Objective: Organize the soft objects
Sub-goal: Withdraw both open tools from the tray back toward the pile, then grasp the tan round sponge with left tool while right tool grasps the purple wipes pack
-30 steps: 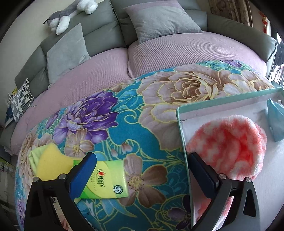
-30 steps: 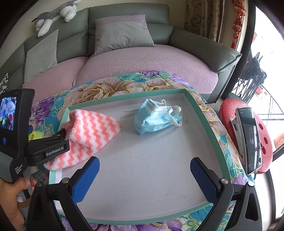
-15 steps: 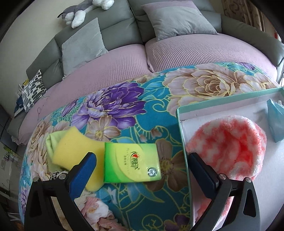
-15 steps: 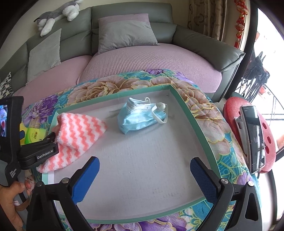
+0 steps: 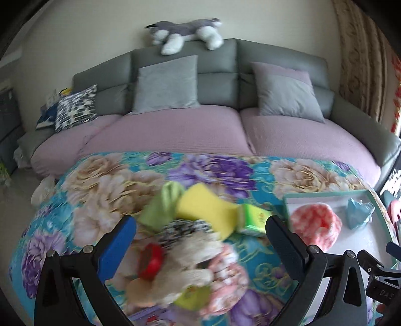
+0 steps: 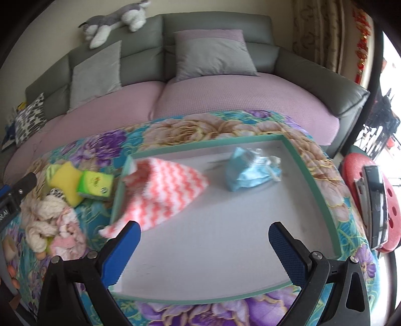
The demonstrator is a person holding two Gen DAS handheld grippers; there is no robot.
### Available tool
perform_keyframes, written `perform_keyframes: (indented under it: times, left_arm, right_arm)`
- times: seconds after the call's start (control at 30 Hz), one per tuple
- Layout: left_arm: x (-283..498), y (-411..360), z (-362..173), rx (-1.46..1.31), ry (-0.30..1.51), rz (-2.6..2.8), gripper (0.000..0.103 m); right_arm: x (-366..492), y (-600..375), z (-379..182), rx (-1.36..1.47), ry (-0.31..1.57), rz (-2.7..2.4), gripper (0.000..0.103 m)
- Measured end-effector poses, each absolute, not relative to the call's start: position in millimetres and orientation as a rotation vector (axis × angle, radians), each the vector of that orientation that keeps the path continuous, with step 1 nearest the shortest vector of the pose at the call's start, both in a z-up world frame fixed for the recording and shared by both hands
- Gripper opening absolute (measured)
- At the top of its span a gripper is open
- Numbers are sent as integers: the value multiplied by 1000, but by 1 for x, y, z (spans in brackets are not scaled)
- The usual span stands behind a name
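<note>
Left gripper [image 5: 200, 238]: jaws spread wide, nothing between them, positioned above a blurred heap of soft items on the floral cloth [image 5: 105, 180]. The heap holds a cream fluffy item [image 5: 193, 253], a pink fluffy piece [image 5: 225, 270] and a red object [image 5: 151, 260] whose kind cannot be determined through the blur. Just beyond the heap lie a yellow sponge [image 5: 208, 208], a green cloth [image 5: 163, 205] touching its left side, and a green tissue pack [image 5: 254, 217] touching its right side.

Right gripper [image 6: 204, 242]: jaws spread wide and empty, positioned over the near part of the green-rimmed tray [image 6: 315, 180]. Inside the tray, a pink-and-white zigzag cloth [image 6: 163, 190] lies at the left, one corner draped over the left rim. A blue face mask [image 6: 250, 170] lies further back at the right, apart from the cloth. Right of the tray, a red perforated stool [image 6: 356, 165] carries a dark flat device [image 6: 376, 200].

Behind the cloth-covered surface stands a grey sofa [image 6: 220, 25] with pink seat covers and grey cushions [image 6: 213, 55]; a grey-and-white plush toy [image 6: 112, 20] lies along its backrest
</note>
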State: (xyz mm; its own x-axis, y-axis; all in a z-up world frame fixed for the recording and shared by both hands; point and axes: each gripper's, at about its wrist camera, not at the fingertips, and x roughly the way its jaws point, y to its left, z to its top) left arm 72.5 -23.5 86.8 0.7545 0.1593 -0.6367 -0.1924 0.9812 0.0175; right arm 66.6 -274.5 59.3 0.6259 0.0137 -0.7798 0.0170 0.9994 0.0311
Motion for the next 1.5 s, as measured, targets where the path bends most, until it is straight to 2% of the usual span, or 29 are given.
perform_keyframes:
  times: [0.27, 0.53, 1.03, 1.5]
  left_arm:
    - [29, 47, 73, -183, 698, 285, 103]
    - [9, 80, 41, -248, 783, 296, 103]
    - [0, 108, -7, -293, 976, 293, 103]
    - [22, 100, -20, -325, 1007, 111, 103]
  right_arm:
    - [47, -213, 53, -29, 909, 129, 103]
    - [34, -164, 45, -52, 932, 232, 103]
    - [26, -98, 10, -158, 1037, 373, 103]
    - [35, -90, -10, -158, 1098, 406, 103]
